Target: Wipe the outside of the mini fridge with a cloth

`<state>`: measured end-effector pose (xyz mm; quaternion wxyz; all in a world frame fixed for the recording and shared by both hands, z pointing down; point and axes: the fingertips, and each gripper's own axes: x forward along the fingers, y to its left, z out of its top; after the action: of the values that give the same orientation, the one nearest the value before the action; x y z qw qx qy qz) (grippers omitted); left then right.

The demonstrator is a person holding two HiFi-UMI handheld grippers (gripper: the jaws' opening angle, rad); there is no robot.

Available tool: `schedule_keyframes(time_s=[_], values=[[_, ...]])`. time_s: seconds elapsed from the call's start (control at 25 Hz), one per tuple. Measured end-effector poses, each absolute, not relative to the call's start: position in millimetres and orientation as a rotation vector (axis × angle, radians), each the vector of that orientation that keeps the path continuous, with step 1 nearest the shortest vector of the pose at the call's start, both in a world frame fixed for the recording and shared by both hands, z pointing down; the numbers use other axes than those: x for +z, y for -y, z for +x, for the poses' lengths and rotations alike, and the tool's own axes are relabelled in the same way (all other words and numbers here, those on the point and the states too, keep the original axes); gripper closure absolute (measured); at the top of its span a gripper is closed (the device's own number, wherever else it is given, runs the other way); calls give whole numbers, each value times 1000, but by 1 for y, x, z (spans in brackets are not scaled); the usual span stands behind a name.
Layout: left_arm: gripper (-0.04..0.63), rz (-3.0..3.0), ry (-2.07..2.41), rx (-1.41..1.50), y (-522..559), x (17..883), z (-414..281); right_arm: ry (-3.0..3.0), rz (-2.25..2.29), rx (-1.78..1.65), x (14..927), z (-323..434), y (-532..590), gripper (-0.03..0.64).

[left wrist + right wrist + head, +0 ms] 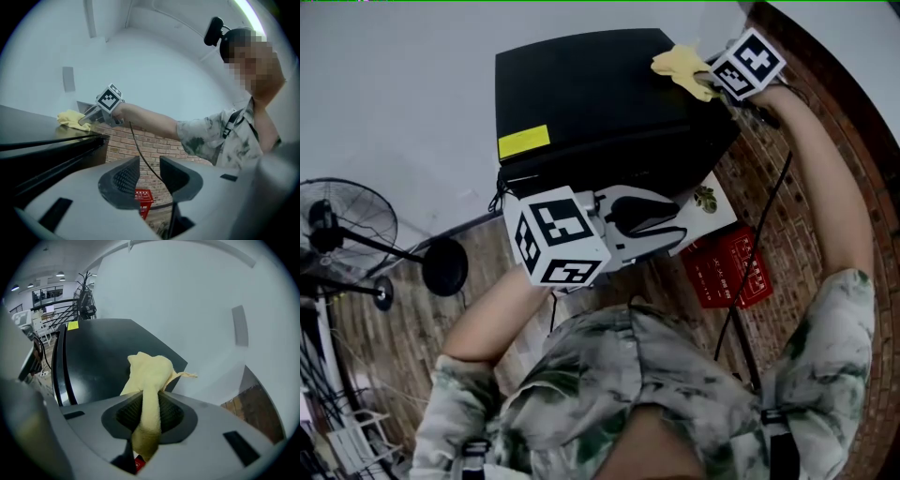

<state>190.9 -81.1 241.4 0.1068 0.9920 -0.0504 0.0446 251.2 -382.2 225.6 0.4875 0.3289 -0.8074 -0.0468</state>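
Pale grey, the left gripper (661,220) hovers nearest the person, just in front of the near edge of the black mini fridge (600,103), at about 6 o'clock from its top. Its jaws stand slightly apart with nothing between them. In the left gripper view only a red crate (143,199) shows through the gap. In the head view that crate lies low down at 4 o'clock from the left gripper. A yellow sticker (523,142) sits on the fridge top near its 8 o'clock corner. Farther off, at the top's 1 o'clock corner, a yellow cloth (680,64) lies bunched on the black surface. The right gripper (705,82) has its jaws clamped on a fold of the cloth, and the rest spreads out ahead of them. A black standing fan (347,225) is well apart from the fridge, at 9 o'clock.
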Motion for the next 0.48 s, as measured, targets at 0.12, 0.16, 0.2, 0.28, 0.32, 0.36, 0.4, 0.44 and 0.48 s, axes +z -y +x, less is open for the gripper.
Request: schedule_keyframes(time_s=[0.12,0.16,0.2,0.28,0.32,0.36,0.4,0.44,0.48], values=[[459,2926,167,131,86,240,190,1965,801,-130,221,252,387,523],[459,2926,171,128,87,240,190,1977,796,-137,217,248,386,523],[459,2925,173,125,88,239,190,1994,787,-147,212,242,384,523],[459,2926,184,120,90,237,189,2035,758,-182,198,222,380,522],[459,2928,195,116,91,235,188,2054,739,-206,190,208,378,523],[459,2928,205,111,92,234,186,2072,719,-229,184,194,375,523],[459,2927,213,107,91,234,185,2091,697,-247,180,178,371,522],[459,2926,215,106,90,234,183,2108,676,-261,176,162,368,522],[459,2925,216,108,89,235,182,2123,653,-273,173,146,364,523]])
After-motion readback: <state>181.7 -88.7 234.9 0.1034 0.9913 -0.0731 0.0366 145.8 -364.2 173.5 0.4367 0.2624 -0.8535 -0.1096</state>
